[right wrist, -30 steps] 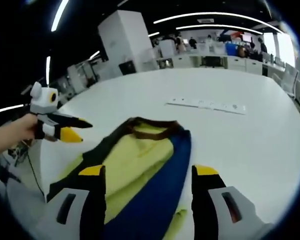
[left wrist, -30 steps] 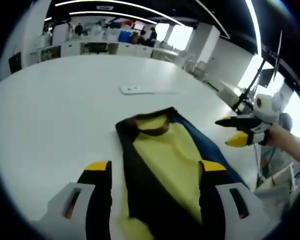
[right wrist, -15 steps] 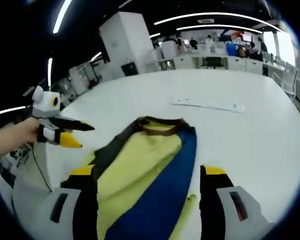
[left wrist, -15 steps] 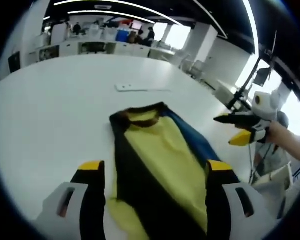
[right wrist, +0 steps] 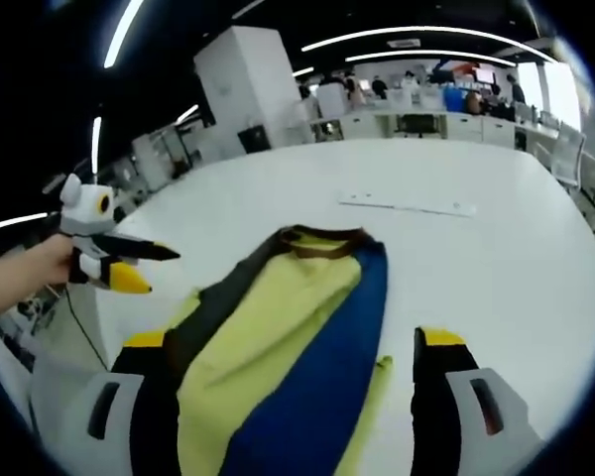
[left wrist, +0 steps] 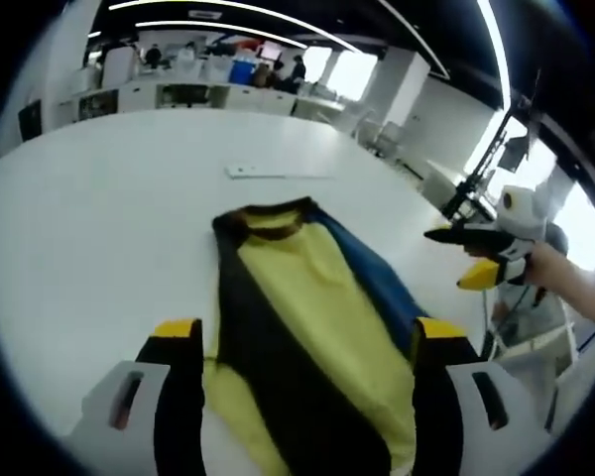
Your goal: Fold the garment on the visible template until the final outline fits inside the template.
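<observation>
Left gripper view has my left gripper (left wrist: 297, 342) hovering above the near end of the garment (left wrist: 312, 327), its two black, yellow-tipped jaws spread wide with the cloth passing between them and nothing gripped. The garment lies flat on the white table (left wrist: 99, 218), a long shape with a yellow middle panel, a black band down its left side, a blue band on its right, and a dark brown collar at the far end. Off to the right in the same view, my right hand (left wrist: 555, 273) holds the right gripper out past the table's edge, level, its jaws pointing left toward the garment and set apart, clear of the cloth. Right gripper view shows my right gripper (right wrist: 302, 347) with jaws likewise parted and empty over the garment's near end, the blue band running up between them. At the left of that view, my left hand (right wrist: 25, 273) holds the left gripper level, its jaws pointing right toward the garment, slightly parted, well apart from the cloth. A thin white strip (right wrist: 407, 205) lies flat on the table beyond the collar; I cannot make out any marks on it. No writing or label can be read on the garment or the grippers.
</observation>
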`<state>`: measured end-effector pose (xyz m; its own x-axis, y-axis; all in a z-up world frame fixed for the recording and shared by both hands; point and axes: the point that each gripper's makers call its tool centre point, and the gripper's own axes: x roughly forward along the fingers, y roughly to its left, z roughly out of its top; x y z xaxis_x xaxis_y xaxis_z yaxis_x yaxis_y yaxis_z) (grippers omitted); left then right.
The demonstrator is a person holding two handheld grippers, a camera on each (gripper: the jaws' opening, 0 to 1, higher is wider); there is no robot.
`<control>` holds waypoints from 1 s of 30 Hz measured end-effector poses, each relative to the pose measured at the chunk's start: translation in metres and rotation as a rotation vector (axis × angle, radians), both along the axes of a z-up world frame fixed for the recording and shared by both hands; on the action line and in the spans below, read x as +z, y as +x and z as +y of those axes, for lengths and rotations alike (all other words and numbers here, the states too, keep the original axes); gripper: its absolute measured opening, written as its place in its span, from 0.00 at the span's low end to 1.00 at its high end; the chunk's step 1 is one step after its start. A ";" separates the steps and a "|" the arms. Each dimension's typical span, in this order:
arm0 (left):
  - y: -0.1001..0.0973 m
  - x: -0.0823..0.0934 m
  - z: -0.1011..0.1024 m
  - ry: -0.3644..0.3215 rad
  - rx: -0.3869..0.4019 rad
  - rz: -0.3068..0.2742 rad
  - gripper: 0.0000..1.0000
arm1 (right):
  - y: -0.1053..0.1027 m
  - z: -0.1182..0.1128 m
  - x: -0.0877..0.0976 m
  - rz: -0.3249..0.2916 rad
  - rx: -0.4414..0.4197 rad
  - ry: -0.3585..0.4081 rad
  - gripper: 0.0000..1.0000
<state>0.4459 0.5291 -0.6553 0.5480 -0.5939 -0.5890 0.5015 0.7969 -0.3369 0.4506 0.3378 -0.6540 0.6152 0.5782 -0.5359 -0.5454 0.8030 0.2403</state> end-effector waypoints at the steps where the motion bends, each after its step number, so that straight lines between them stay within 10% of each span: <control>1: -0.002 0.001 0.000 -0.001 0.001 -0.001 0.86 | -0.003 -0.001 0.001 -0.001 -0.003 -0.001 1.00; 30: -0.076 0.014 0.010 0.001 -0.008 -0.018 0.99 | -0.081 -0.022 -0.006 0.051 -0.061 0.006 1.00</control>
